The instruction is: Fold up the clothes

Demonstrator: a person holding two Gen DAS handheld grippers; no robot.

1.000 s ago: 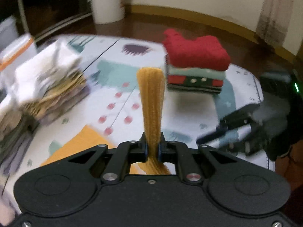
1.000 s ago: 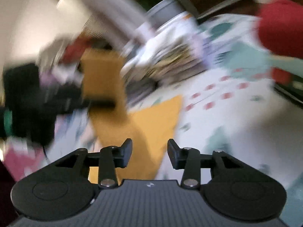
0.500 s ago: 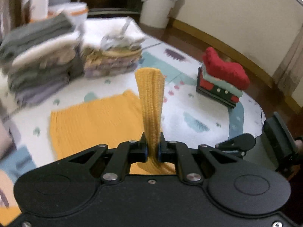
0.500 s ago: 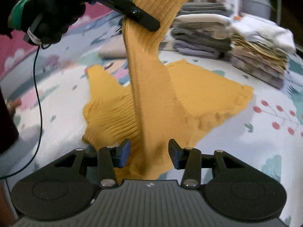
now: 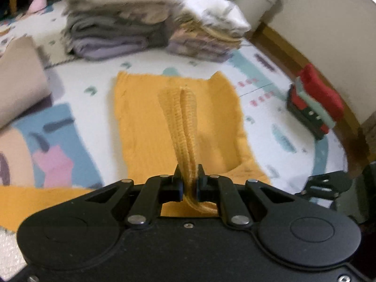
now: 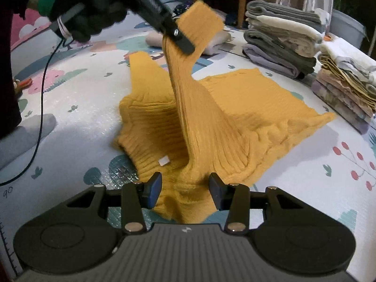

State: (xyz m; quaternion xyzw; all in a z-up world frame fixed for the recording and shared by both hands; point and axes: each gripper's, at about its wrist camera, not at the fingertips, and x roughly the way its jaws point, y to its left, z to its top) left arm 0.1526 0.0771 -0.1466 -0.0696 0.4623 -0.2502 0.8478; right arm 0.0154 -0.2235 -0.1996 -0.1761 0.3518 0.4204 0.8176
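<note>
Two claws work over a mustard-yellow sweater (image 6: 246, 108) spread flat on a patterned play mat (image 6: 77, 122) on the floor. The left claw (image 5: 189, 183) is clenched on a sleeve (image 5: 183, 122) of that sweater, holding it lifted above the body so the ribbed knit hangs in a taut band down to the shoulder. From the right wrist view, a black-gloved hand (image 6: 87, 11) grips that claw (image 6: 181, 40). The right claw (image 6: 185, 188) is released, its two fingers standing apart on either side of the sweater's near edge, neither pad pressing the knit. Beyond the sweater stand folded stacks of clothes (image 6: 282, 44), and off to its right in the left wrist view sits a small red-topped pile (image 5: 317, 103)
</note>
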